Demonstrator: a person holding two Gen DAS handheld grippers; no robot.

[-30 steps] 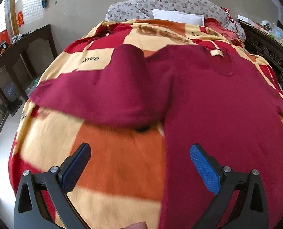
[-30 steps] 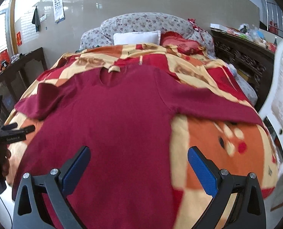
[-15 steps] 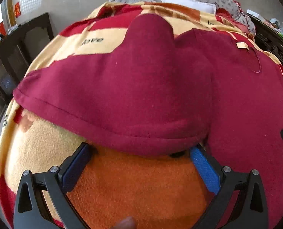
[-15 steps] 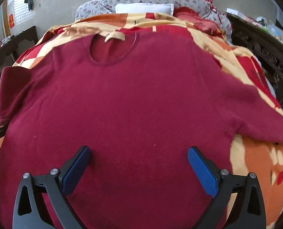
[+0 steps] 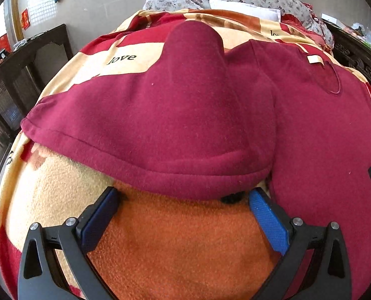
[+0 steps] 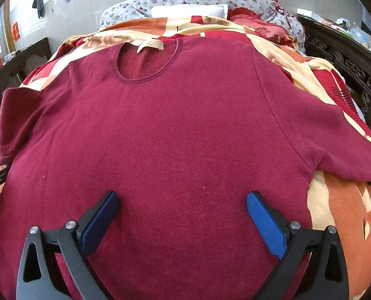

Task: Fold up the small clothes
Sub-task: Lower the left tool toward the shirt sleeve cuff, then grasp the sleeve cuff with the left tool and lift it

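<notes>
One maroon shirt (image 6: 175, 130) flat on patterned blanket (image 5: 185, 237), left gripper (image 5: 183, 200) spread wide at sleeve hem (image 5: 175, 175), right gripper (image 6: 181, 200) spread wide over shirt body, nothing grasped.

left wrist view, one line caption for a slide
Open left gripper at the folded sleeve of a maroon shirt on a patterned blanket.

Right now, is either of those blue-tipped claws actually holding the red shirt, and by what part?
Nothing is held. The left gripper sits open at the sleeve hem; the right gripper is open over the shirt body.
</notes>
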